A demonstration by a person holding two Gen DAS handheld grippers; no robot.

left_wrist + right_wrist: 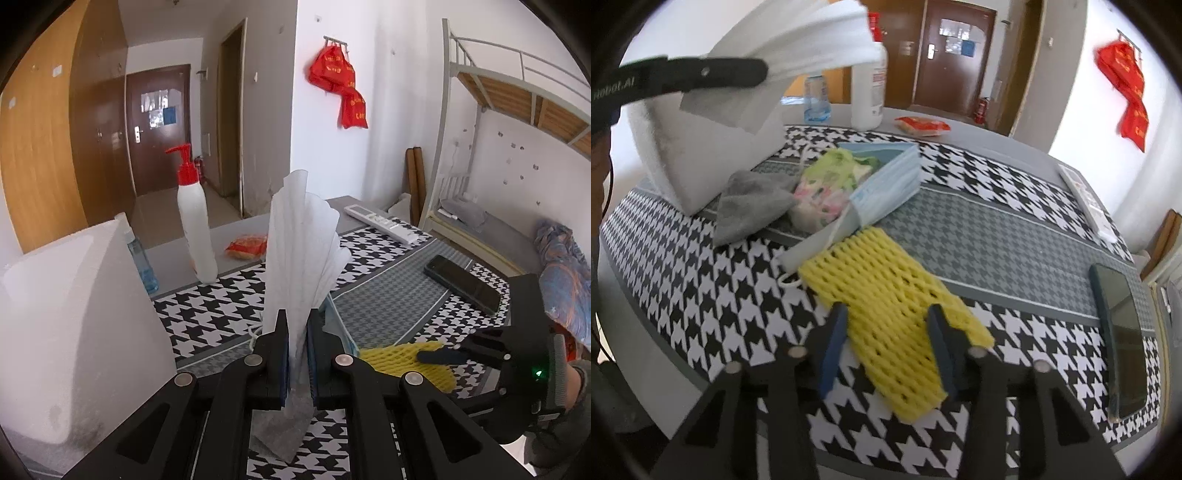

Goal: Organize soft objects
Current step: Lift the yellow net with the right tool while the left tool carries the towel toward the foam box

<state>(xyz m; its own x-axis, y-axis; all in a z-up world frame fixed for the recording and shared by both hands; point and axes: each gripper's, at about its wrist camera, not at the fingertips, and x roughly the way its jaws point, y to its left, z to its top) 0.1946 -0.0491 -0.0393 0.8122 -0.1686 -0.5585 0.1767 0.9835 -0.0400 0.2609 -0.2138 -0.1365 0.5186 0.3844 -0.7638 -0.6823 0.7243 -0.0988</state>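
Houndstooth cloth (713,295) covers the table, brown door (157,125) beyond.

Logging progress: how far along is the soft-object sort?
Done: gray cloth, floral cloth and blue masks sit grouped beside the white foam block. In hand: left gripper is shut on white foam sheets, held in the air. Left: yellow foam net lies flat between the open right gripper fingers.

Black-and-white houndstooth tablecloth (701,295) with grey bands, yellow foam net (886,306), pale blue masks (886,177), white foam sheets (299,251), red-capped white bottle (194,221)
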